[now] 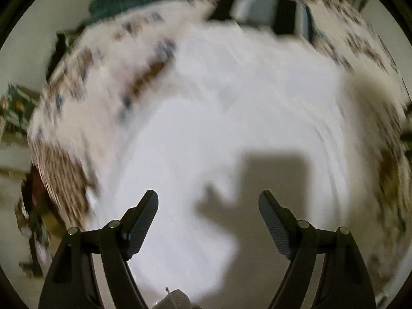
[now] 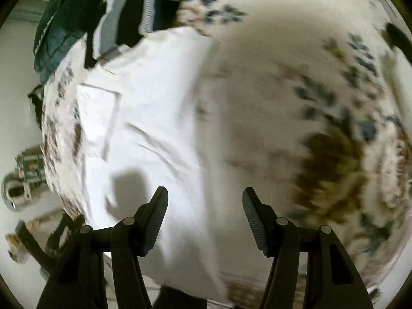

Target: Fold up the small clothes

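Both sets of tongs hang empty above a white garment spread flat on a bed covered by a floral bedspread, both wrist views smeared by motion blur. The left tongs stand wide apart with nothing between the jaws; seen from them, the white cloth fills the middle of the view directly beneath and ahead. The right tongs are also parted, a little narrower, and hold nothing; from them the garment lies below and off to the left, its right edge running roughly under the gap between the jaws, with bare bedspread to the right. The cloth's long axis appears to run away from the tongs toward the far side of the bed, with a square patch or folded panel showing at its left. The left hand looks the nearer to the garment's middle, the right to its edge. Beyond its far end lie a pile of dark and grey clothes and a teal blanket, touching or just beside the white cloth; they could crowd a fold made toward that end.
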